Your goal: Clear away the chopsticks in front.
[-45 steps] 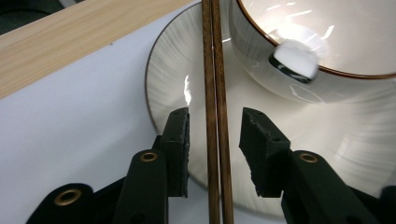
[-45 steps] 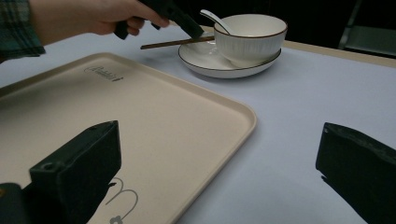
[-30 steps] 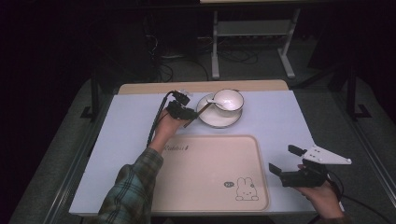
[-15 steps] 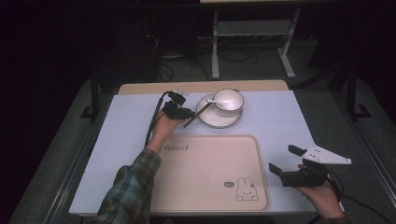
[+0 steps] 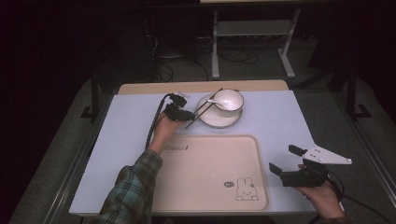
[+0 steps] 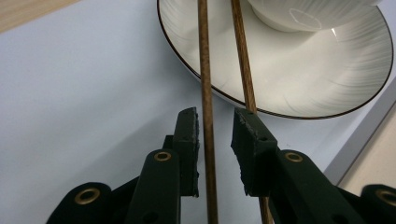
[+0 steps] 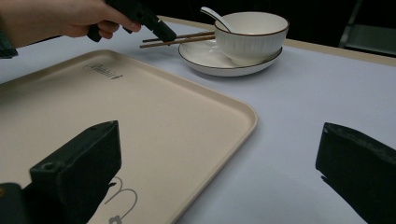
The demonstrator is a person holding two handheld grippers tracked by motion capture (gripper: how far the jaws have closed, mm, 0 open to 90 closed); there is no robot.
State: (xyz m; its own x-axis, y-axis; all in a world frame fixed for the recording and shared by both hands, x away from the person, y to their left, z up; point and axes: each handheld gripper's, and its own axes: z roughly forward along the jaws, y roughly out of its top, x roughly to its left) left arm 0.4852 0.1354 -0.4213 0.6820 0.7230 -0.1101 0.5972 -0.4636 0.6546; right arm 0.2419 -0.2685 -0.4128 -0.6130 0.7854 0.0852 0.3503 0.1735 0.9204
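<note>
The chopsticks point(image 5: 204, 108), a brown wooden pair, lie slanted just left of centre in the upper half of the high view, their far ends resting on the rim of the white plate point(image 5: 211, 121) and their near ends reaching out over the pale blue surface point(image 5: 289, 121) toward the left tongs point(image 5: 187, 115). In the left gripper view one chopstick point(image 6: 205, 116) runs between the two black jaws, close against the left-hand jaw, while the second point(image 6: 243, 79) passes behind the right-hand jaw; the jaws have just been closing, yet a gap remains beside the stick and the pads do not press it on both sides. The plate carries a white bowl point(image 5: 229, 99) with a white spoon point(image 5: 212, 100) leaning out over its left edge. Below the plate, in the lower centre of the high view, sits a beige tray point(image 5: 205, 177) with a rabbit print point(image 5: 246, 189) near its lower right corner. The right tongs point(image 5: 286, 160) are held at the lower right, just off the tray's right edge, jaws standing wide apart with nothing between them, as the right gripper view confirms.
</note>
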